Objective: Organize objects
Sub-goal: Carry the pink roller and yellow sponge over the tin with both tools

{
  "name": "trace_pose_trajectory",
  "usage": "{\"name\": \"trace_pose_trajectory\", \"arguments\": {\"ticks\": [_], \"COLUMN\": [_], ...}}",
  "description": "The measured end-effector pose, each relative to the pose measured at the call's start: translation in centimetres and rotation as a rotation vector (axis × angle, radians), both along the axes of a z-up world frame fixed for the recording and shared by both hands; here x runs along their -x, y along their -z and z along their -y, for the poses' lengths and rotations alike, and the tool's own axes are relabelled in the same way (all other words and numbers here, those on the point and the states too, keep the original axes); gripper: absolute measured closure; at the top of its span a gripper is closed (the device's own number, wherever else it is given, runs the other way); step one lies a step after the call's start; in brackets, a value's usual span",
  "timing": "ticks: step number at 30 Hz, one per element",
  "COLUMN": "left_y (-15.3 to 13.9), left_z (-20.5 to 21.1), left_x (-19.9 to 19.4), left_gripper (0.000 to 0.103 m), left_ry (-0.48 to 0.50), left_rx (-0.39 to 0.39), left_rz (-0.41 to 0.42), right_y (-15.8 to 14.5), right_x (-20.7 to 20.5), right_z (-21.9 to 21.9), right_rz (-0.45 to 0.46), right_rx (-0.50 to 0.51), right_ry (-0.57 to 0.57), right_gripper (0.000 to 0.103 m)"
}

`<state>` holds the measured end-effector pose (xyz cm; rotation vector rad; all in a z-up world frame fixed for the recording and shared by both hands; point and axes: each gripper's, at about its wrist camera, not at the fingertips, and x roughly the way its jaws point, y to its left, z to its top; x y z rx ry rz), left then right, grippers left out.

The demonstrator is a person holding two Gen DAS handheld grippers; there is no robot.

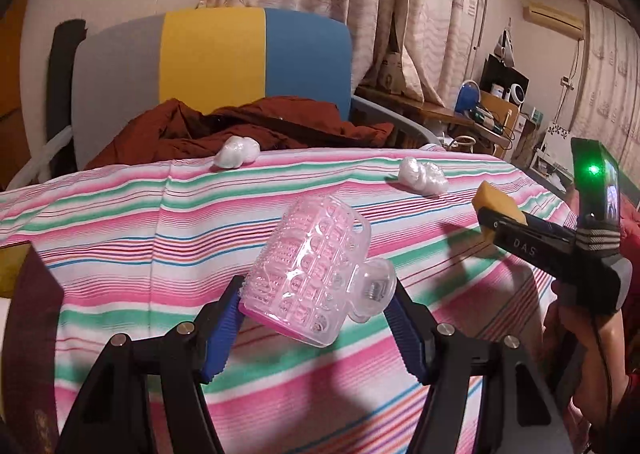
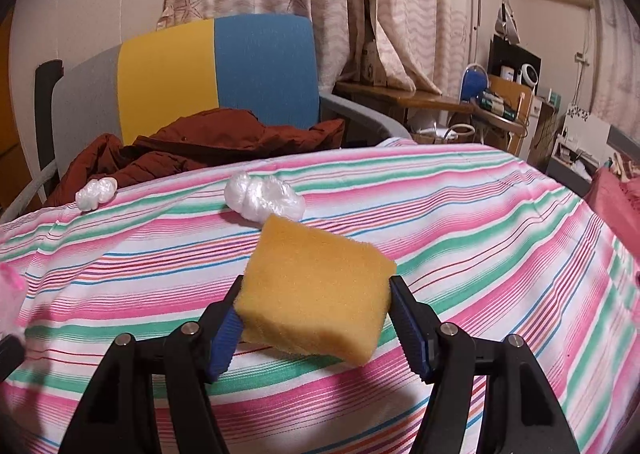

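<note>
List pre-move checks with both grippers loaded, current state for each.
1. Left gripper shut on the pink clip: ok.
2. Right gripper shut on the yellow sponge: ok.
3. Both items lifted off the striped cloth: ok.
4. Grippers apart from each other: ok.
5. Two white plastic wads lie on the cloth ahead, not under either load: ok.
6. Drop-off container: cannot tell, none identifiable.

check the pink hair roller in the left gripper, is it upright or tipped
Tipped. The pink hair roller leans up and to the left, held above the striped cloth between the left gripper fingers, its clear clip to the lower right.
</note>
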<state>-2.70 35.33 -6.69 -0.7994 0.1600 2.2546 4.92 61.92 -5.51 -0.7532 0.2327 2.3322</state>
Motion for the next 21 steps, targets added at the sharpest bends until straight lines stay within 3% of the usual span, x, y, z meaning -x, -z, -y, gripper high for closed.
{"name": "trace_pose_trajectory", "arguments": {"ticks": [7,15,21], "left_y": [-1.3,-2.4,-3.0], "left_z": [0.4,5.1,8.9], "left_x": [-3.8,-5.6,-7.4], "left_gripper": [0.034,0.034,0.034], "left_ry": [0.069,0.035,0.027], "left_rx": [0.011,-0.092,-0.121], "left_rz": [-0.103,0.032,0.061], "right_y": [-1.6,-2.8,-3.7], "right_x": [-1.4,-2.9,-3.1], "right_z": [1.2,3.6,8.1], "right_rz": [-0.081,-0.033,-0.008], "right_rx": [-0.054,0.025,0.007], "right_ry": [-0.021,-0.105,-0.187], "right_gripper": [0.034,0.034,0.034]}}
